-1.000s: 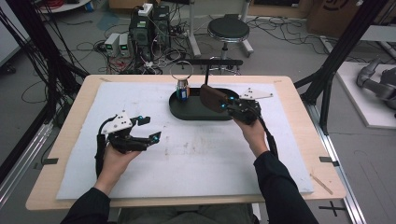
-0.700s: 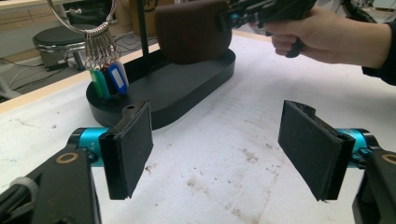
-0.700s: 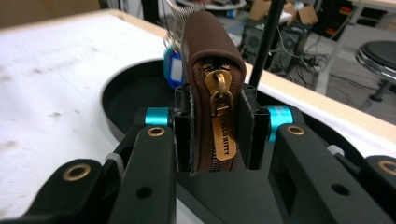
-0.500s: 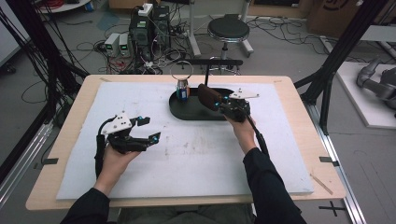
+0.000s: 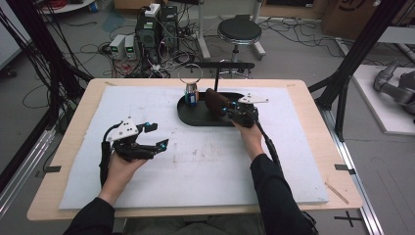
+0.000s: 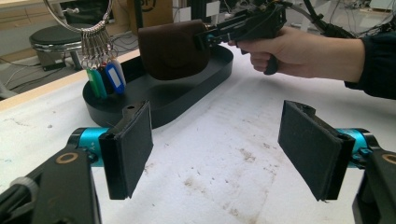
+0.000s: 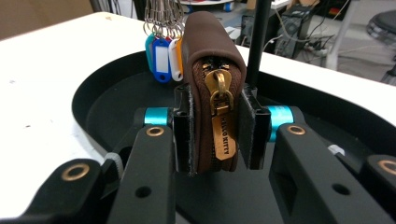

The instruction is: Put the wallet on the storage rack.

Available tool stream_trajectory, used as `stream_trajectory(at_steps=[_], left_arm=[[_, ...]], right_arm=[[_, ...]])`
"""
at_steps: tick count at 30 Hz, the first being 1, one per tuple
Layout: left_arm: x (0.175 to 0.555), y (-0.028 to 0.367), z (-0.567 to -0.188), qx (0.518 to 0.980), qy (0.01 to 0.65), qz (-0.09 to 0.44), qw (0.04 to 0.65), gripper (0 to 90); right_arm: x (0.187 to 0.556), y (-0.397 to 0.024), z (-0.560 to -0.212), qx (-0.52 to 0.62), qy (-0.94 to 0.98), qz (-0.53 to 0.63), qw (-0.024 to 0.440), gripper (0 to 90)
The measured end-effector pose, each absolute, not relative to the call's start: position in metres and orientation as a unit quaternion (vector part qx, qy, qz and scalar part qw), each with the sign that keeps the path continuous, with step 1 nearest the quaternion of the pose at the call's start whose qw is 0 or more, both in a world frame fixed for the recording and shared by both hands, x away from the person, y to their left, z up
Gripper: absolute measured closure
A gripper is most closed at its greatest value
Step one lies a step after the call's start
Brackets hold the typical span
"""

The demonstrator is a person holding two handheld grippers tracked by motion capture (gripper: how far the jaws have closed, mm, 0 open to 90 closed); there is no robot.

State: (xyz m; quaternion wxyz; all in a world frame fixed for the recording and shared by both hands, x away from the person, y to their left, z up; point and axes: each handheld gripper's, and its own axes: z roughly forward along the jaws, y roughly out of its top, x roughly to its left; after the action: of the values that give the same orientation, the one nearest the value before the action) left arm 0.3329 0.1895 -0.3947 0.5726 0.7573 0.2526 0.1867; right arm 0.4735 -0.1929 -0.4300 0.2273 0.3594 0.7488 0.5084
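Over the black tray (image 5: 195, 117), right gripper (image 7: 215, 135) clamps brown pouch (image 7: 210, 60); left gripper (image 6: 219, 149) gapes.

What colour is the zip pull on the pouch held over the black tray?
Brass-gold, on the brown pouch; the right gripper view shows the zip pull best.

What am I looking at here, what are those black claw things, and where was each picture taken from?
A person sits at a table and holds a hand-operated gripper in each hand, each with two black jaws. One picture looks down from above the person. The other two come from cameras riding on the grippers, looking along their jaws.

On the table's white mat stands a black tray with a post. A ring of keytags hangs over it.

The right gripper is shut on a brown zip pouch, held upright over the tray, zipper pull facing the camera. The left gripper is open with nothing between its pads, over the mat, aimed toward the tray.
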Motion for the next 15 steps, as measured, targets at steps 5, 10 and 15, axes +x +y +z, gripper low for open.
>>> stream_trajectory(at_steps=[5,10,15], left_arm=[[0.3323,0.1907,-0.3954,0.757,0.252,0.187,0.573,26.2],[0.3324,0.1913,-0.3956,0.758,0.251,0.187,0.573,26.2],[0.3327,0.1915,-0.3955,0.758,0.251,0.188,0.571,26.2]], right_arm=[[0.4752,-0.1897,-0.4338,0.353,0.751,0.503,0.239,71.2],[0.4762,-0.188,-0.4378,0.355,0.755,0.497,0.239,71.0],[0.4767,-0.1879,-0.4392,0.356,0.754,0.497,0.239,69.8]])
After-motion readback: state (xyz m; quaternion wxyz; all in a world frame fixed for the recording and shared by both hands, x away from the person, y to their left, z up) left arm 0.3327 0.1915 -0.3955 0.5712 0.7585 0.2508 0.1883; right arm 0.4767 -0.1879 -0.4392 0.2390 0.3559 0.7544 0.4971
